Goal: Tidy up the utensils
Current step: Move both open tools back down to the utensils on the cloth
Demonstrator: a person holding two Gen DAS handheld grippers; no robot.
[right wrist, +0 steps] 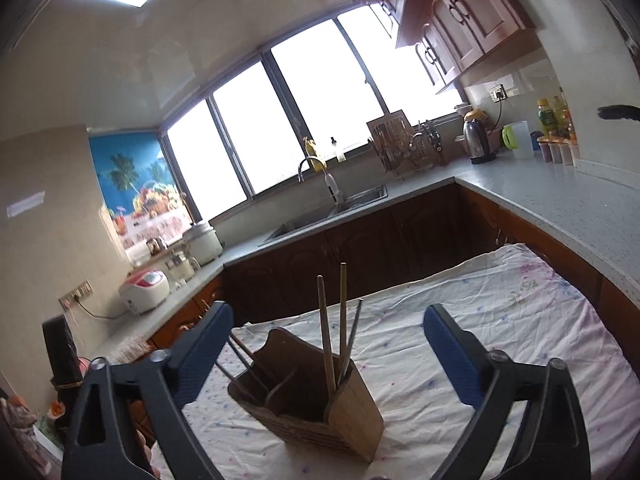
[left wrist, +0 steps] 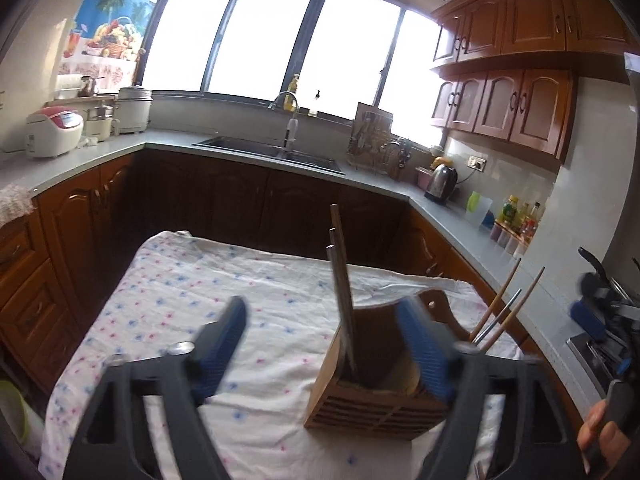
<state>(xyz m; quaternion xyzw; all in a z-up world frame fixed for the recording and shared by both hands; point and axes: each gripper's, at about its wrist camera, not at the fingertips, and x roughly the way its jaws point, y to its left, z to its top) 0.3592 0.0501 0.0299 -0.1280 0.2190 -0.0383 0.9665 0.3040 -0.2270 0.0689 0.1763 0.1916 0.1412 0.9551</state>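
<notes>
A wooden utensil holder stands on a table under a flowered cloth. Several chopsticks lean upright in its left compartment, and more chopsticks stick out on its right side. My left gripper is open just in front of the holder; its right finger overlaps the holder's rim in the picture. In the right wrist view the holder with its chopsticks sits between and beyond the fingers of my right gripper, which is wide open and touches nothing.
An L-shaped grey counter wraps around behind the table, with a sink, a dish rack, a kettle, bottles and a rice cooker. A hand shows at the right edge of the left wrist view.
</notes>
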